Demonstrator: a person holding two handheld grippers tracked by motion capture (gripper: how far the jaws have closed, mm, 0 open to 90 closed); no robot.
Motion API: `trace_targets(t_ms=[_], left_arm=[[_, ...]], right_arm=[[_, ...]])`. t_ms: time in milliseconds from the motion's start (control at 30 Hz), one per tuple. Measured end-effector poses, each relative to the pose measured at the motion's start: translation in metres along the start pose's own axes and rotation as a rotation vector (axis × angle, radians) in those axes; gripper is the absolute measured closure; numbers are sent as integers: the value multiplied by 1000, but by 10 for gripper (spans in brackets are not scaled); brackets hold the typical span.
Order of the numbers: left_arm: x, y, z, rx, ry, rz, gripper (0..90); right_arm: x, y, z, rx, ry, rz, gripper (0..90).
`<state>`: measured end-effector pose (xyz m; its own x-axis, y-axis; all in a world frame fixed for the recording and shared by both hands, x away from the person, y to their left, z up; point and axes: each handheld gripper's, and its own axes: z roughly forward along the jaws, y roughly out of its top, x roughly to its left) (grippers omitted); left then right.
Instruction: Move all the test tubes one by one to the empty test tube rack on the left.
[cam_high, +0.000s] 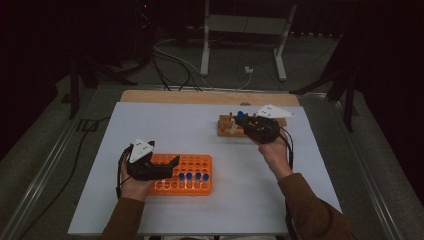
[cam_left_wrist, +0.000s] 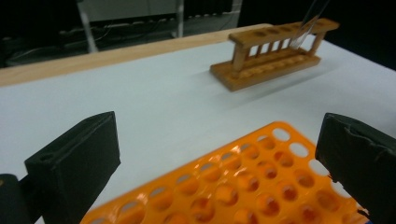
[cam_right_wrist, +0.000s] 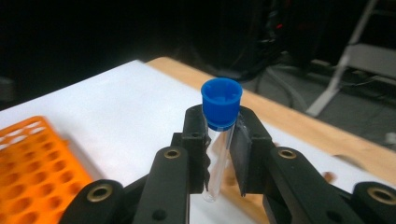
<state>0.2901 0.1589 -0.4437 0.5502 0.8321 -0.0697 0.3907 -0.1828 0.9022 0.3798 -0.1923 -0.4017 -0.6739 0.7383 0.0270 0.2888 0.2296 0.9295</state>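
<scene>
Two grippers work over the white table. The left gripper, jaws spread wide and holding nothing, hovers above the orange rack. The right gripper clamps a blue-capped tube over the wooden rack.

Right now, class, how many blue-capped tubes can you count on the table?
5, possibly more hidden. Four stand in a row in the orange rack: tubes. One tube is clamped in the right tongs above the wooden rack.
</scene>
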Motion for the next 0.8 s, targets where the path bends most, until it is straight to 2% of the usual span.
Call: trace_targets(t_ms=[367, 567, 700, 800], left_arm=[[-12, 19, 21, 3, -67, 31, 8], [-20, 26, 34, 23, -103, 66, 24], [-24, 28, 42, 30, -127, 79, 75], [-26, 28, 47, 28, -159, 76, 186]], right_arm=[[27, 1, 12, 44, 121, 1, 766], [45, 3, 20, 54, 192, -7, 766], [56, 5, 26, 65, 231, -11, 765], [65, 7, 30, 68, 254, -17, 765]])
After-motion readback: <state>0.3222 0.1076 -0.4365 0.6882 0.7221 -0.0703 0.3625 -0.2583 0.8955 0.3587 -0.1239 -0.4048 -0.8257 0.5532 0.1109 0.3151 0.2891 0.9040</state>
